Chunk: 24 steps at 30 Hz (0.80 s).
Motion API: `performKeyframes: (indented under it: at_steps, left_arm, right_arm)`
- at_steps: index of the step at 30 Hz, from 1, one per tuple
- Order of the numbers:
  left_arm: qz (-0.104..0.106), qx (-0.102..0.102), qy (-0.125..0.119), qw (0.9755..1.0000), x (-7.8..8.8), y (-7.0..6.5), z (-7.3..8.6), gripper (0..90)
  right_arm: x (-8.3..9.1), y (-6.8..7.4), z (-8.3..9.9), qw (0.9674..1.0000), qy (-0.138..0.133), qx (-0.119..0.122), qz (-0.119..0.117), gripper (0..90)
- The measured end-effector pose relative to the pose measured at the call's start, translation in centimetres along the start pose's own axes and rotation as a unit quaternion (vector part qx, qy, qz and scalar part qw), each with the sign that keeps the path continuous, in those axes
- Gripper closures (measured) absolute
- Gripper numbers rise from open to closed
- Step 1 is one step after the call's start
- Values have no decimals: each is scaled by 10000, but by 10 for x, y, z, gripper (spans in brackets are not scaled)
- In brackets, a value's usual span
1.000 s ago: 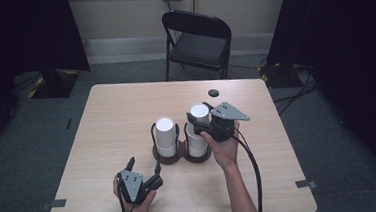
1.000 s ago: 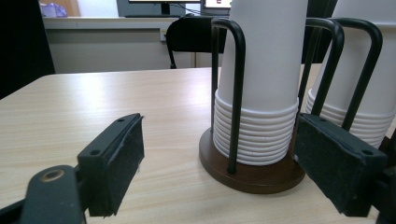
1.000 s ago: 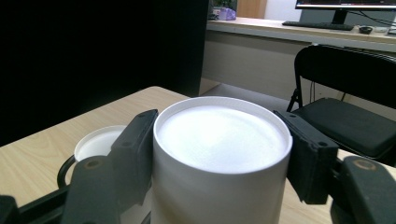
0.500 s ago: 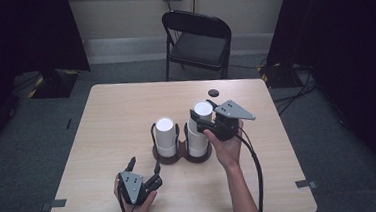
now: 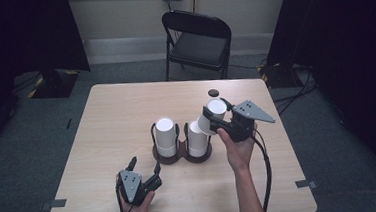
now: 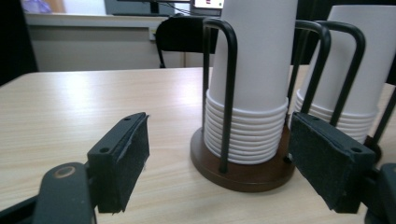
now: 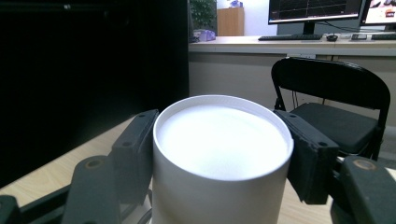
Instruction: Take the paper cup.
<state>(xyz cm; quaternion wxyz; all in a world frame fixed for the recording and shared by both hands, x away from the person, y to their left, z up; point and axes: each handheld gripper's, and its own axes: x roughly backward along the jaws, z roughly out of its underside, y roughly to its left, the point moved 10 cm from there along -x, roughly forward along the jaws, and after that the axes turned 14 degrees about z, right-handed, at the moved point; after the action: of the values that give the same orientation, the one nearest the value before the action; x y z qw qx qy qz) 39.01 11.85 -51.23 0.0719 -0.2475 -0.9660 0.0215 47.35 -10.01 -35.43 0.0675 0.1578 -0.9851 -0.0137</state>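
Gripping one paper cup (image 5: 212,115) in our right tool (image 5: 221,125), we tilt it clear of the right stack (image 5: 197,139). Our left tool (image 5: 143,167) rests spread on the counter (image 5: 102,127), idle.

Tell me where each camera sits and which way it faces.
High view: above the near table edge, looking forward and down; both forearms, left claw, right claw gripping a paper cup.
Left gripper view: riding the left claw, level toward the cup rack; open jaws.
Right gripper view: riding the right claw, facing the chair; jaws on the cup.
Shared: rack, chair.
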Motion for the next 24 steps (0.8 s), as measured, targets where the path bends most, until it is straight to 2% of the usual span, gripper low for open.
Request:
performKeyframes:
  at_steps: [1, 3, 7, 10, 13, 16, 21, 23, 24]
  left_arm:
    - [70, 42, 20, 10000, 0, 0, 0, 205]
    - [83, 97, 72, 9999, -1, 0, 1, 206]
    - [174, 106, 95, 9997, -2, -1, 1, 197]
    - [258, 163, 58, 9995, -1, -2, 0, 181]
    - [447, 179, 16, 9988, -1, -5, -2, 156]
    - [571, 217, 34, 9981, -2, -8, -3, 211]
    - [786, 265, -75, 9965, -5, -18, -11, 194]
    - [972, 327, -187, 9946, -6, -25, -18, 195]
    - [1004, 284, -171, 9944, -6, -27, -19, 200]
  right_arm:
    - [2, -1, -1, 10000, -4, -84, -21, 340]
    - [7, -4, -1, 9997, 16, -243, -74, 339]
    - [14, -8, 5, 9992, 140, -361, -59, 340]
    - [20, -8, 7, 9987, 145, -472, -150, 340]
    - [26, -6, 9, 9977, 148, -626, -219, 340]
    - [31, -4, 12, 9960, 210, -832, -257, 340]
    - [38, -1, 20, 9923, 308, -1144, -364, 340]
    - [40, 1, 24, 9907, 373, -1228, -443, 340]
    - [42, 2, 27, 9904, 413, -1239, -463, 340]
